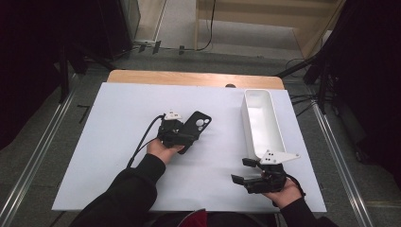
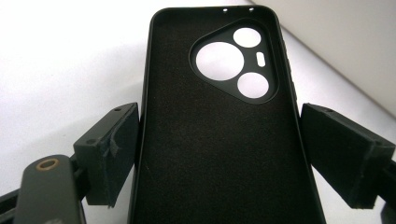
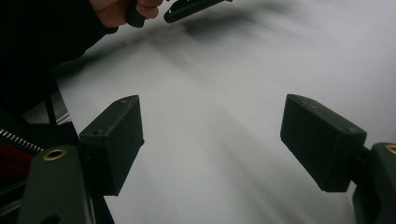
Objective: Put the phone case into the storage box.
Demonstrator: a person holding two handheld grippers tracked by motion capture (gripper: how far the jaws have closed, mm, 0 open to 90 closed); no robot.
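Left gripper, centre-left of the high view, clamps the black phone case across its width; the case's long axis runs toward upper right, camera cutout foremost. Right gripper, lower right, jaws apart, grasping nothing, beside white tray.

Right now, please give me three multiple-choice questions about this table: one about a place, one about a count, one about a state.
1. Where is the white bin?
A. at the table's right side
B. at the left edge
C. under the phone case

2. How many round holes has the black phone case?
A. one
B. three
C. five

3. What is between the right gripper jaws?
A. the case
B. the bin
C. nothing

Answers: A, the bin lies right of the case; B, three round cutouts show beside one small slot; C, bare table shows between the open jaws.
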